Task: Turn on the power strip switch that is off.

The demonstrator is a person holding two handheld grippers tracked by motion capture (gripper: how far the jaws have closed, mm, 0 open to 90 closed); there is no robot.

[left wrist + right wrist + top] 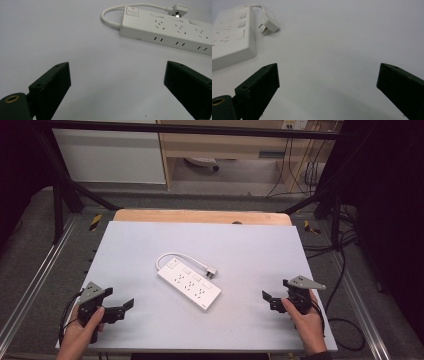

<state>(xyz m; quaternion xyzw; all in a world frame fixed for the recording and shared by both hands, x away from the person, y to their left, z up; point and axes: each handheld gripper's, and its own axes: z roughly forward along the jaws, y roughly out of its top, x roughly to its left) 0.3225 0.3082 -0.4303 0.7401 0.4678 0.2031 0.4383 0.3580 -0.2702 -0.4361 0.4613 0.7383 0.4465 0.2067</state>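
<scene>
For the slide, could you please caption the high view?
Both open grippers, left and right, flank a white power strip lying on the table.

A pale grey surface (150, 240) sat on a wooden board (200, 216). Beyond the board stood a white cabinet (110, 155) and a wooden shelf unit (225, 145), with black cables (300, 175) hanging beside it; grey floor (30, 245) surrounded everything.

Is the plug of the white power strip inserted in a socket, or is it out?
Out. The plug lies loose on the table beside the power strip, prongs bare.
</scene>
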